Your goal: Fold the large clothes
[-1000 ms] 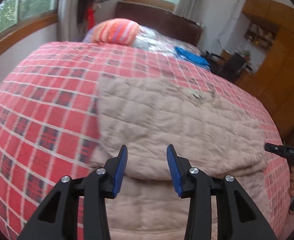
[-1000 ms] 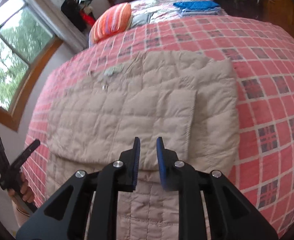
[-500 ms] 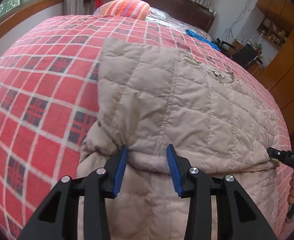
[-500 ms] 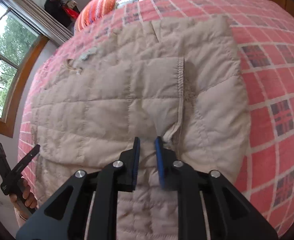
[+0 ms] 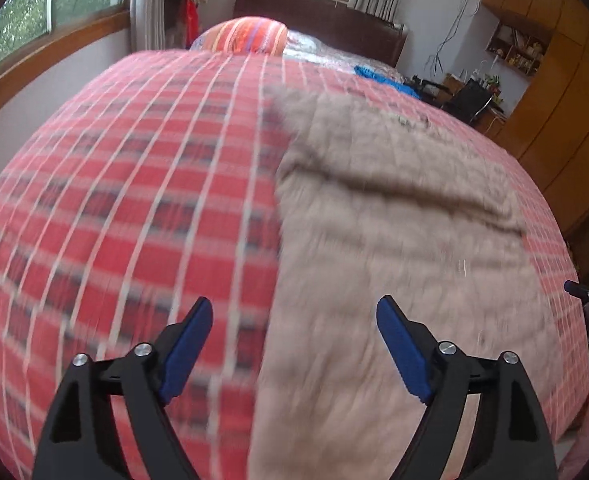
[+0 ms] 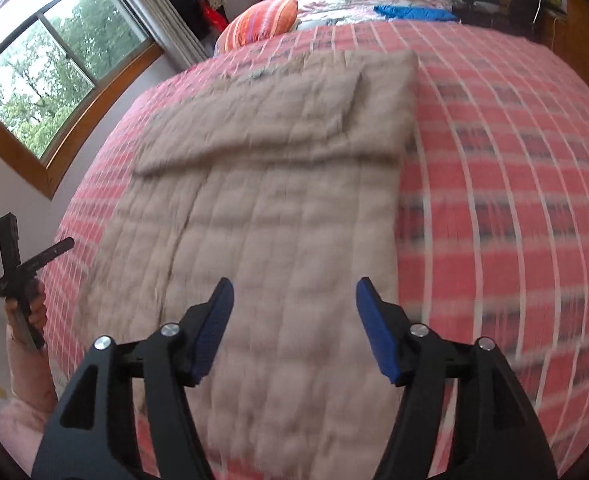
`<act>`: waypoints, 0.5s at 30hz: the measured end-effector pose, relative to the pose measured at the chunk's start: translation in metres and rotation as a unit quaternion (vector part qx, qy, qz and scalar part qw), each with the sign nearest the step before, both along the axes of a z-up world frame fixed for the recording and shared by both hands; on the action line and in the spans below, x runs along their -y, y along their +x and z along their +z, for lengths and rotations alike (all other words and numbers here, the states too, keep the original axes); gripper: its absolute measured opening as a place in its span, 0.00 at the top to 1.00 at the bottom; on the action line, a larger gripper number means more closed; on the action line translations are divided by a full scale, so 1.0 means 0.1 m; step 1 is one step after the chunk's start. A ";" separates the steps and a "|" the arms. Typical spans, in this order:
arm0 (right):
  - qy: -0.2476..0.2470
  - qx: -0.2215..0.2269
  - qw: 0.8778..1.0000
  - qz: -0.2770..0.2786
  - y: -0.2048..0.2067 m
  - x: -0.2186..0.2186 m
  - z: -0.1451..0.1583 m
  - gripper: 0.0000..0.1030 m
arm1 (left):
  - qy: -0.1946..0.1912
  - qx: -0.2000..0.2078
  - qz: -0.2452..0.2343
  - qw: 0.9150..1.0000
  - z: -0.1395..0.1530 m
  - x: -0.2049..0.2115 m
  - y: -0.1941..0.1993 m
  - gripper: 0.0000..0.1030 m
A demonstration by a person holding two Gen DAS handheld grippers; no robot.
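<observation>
A beige quilted coat (image 5: 398, 240) lies flat on the red plaid bedspread (image 5: 134, 208), with its sleeves folded across the chest as a raised band. In the right wrist view the same coat (image 6: 278, 208) stretches from the collar at the far end to the hem near me. My left gripper (image 5: 292, 340) hovers open over the coat's left edge, holding nothing. My right gripper (image 6: 294, 328) hangs open above the coat's lower part, also empty. Both views are blurred by motion.
A striped orange pillow (image 5: 246, 36) and folded blue cloth (image 6: 414, 12) lie at the head of the bed. A window (image 6: 42, 80) is on the left wall, wooden wardrobes (image 5: 566, 120) on the right. A hand (image 6: 26, 312) holding the other gripper shows at the bed's left edge.
Both grippers went from nearly shut at the fold's edge to wide open and pulled back and up. The folded sleeve band now lies released on the coat.
</observation>
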State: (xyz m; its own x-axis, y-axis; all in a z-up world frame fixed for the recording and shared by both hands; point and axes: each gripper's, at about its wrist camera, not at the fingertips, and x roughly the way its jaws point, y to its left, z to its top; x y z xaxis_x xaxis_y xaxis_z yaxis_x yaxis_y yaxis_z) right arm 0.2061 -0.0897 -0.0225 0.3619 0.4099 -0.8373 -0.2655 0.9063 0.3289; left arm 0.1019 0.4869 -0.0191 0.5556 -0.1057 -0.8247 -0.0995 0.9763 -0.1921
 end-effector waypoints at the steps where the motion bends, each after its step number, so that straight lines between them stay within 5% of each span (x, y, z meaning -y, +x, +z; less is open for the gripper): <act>1: -0.005 -0.003 1.000 -0.002 -0.11 0.01 -0.04 0.34 | 0.000 -0.005 0.002 1.000 -0.03 -0.03 -0.12 0.18; 8: -0.005 -0.030 0.999 -0.022 -0.64 0.28 -0.31 0.28 | 0.003 -0.028 0.009 1.000 -0.28 -0.09 -0.74 0.18; 15: 0.011 -0.057 0.998 -0.037 -0.81 0.43 -0.56 0.27 | -0.042 -0.040 0.002 0.998 -0.51 -0.02 -0.96 0.18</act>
State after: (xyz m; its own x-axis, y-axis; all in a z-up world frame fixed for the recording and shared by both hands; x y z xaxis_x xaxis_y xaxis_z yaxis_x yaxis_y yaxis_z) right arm 0.1249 -0.1325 -0.0787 0.2938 0.4038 -0.8664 -0.1584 0.9144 0.3724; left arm 0.0063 0.4890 -0.0703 0.4881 -0.1740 -0.8552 -0.1225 0.9565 -0.2646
